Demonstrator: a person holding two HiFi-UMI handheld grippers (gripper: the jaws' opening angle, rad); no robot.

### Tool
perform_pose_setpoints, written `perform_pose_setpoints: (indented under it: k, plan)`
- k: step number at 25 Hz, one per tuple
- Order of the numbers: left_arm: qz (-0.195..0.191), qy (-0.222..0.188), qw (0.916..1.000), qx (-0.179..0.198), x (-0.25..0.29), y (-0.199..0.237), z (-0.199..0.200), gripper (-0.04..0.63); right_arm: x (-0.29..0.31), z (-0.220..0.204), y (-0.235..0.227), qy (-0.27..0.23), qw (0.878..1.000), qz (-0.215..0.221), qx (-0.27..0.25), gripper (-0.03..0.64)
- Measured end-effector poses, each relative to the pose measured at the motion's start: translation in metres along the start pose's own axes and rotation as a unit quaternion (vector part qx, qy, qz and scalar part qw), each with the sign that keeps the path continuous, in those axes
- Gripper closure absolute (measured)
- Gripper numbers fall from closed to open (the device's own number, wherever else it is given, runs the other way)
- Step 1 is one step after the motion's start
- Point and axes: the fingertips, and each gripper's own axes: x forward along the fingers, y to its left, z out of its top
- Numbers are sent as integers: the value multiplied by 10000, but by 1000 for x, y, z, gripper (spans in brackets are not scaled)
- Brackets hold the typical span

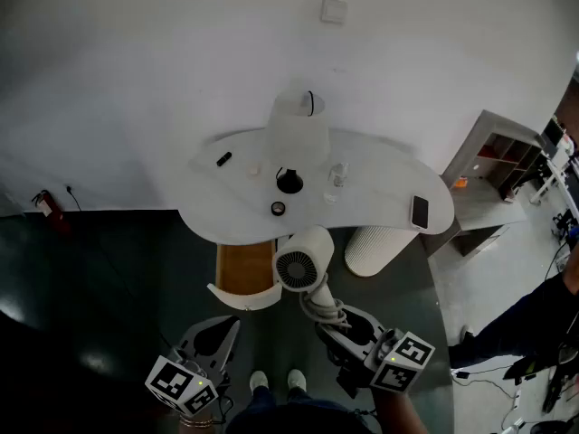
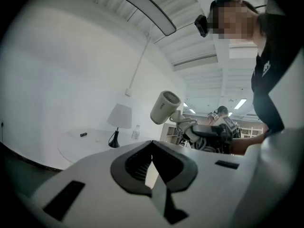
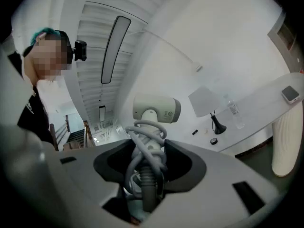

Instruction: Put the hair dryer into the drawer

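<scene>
The dryer (image 1: 303,259) is held in the air by its cord-wound handle, just in front of the table (image 1: 380,197) and by the right edge of the open drawer (image 1: 242,265). The right gripper (image 1: 336,319) is clamped wide on that handle. The left gripper (image 1: 217,333) is closed and empty, held low and near the person. For a clean placement, the dryer should be carried left over the drawer and lowered until it rests on the bottom. The jaws should be released only then, with the cord kept inside the rim. The handle runs along the jaws towards the table. The barrel lies across it, its grilled end turned up towards the head camera.
</scene>
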Motion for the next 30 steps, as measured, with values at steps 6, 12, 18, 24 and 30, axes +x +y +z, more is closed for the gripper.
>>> perform_pose_setpoints:
  k: [6,12,18,24,30]
  plan:
    - [-70,10,10000,14,0,-5,-4,580,-2,3,1,-38,10000,15,60,414]
    - [-8,65,10000,-33,-7,-3,-5,580,2,2,2,2,10000,-5,28,414]
    - [34,132,9999,-7,-16,4,-8,580,7,-3,4,70,9999,-76,54,414]
    - [-26,243,9997,90,-25,16,-13,580,16,-9,3,117,9996,-267,13,414]
    - [-81,282,9996,10,-31,34,-16,580,23,-13,7,146,9990,-427,-37,414]
